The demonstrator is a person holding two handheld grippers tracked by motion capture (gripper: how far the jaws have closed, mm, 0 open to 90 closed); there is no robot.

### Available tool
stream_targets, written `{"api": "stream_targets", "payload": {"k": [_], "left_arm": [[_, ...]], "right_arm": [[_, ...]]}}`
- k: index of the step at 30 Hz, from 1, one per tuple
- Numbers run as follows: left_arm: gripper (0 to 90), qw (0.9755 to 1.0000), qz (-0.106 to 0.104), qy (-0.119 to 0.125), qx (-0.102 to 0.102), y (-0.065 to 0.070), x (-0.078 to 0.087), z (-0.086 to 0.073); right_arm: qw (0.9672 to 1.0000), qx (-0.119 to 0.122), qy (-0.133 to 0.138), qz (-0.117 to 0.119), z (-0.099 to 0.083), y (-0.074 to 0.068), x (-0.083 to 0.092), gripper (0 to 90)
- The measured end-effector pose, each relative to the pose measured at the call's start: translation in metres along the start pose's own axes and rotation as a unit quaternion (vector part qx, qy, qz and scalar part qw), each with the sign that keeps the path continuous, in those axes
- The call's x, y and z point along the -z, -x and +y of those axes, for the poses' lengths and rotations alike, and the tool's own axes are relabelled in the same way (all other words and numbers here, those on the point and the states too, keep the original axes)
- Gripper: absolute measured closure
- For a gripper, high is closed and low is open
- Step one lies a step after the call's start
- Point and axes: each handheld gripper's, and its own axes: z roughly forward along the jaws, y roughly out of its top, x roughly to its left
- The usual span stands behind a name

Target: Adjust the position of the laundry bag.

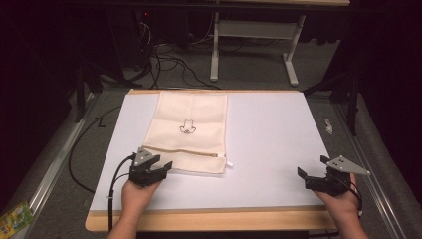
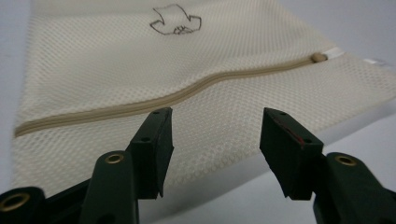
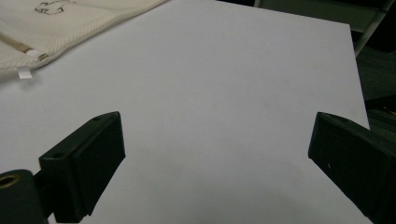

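Cream mesh laundry bag, flat, tan zipper across it, small outline drawing, lies just ahead of the spread left gripper; right gripper gapes well apart

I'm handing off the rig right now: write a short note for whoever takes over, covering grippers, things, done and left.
Left gripper: open, at the near edge of the mesh bag, fingers just above the mesh, nothing gripped.
Right gripper: open, over the bare white table top, well away from the bag.
Bag: flat on the table's left half, zipper shut, its pull at the right end.
Done: nothing visible.
Left: probably grasp the bag.
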Motion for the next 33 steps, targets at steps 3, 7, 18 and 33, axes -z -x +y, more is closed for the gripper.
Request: {"api": "stream_targets", "payload": {"k": [3,7,18,33], "left_arm": [[40.3,0.9998,0.004,-0.02,0.008,-0.001,-0.018,0.002],[41.9,0.9978,-0.024,-0.062,0.002,0.009,-0.037,0.004],[90.0,0.9988,-0.004,-0.049,-0.002,0.013,-0.032,-0.001],[90.0,0.9888,-0.117,-0.071,-0.06,0.079,-0.032,0.002]], "right_arm": [[1.0,0.002,-0.006,0.003,0.0,-0.002,-0.003,4.8],[0.9999,0.01,-0.011,0.005,-0.001,-0.005,-0.004,5.8],[1.0,0.0,-0.007,0.007,-0.002,-0.002,-0.002,8.0],[0.9998,0.005,-0.001,0.017,-0.001,-0.011,-0.003,14.7]]}}
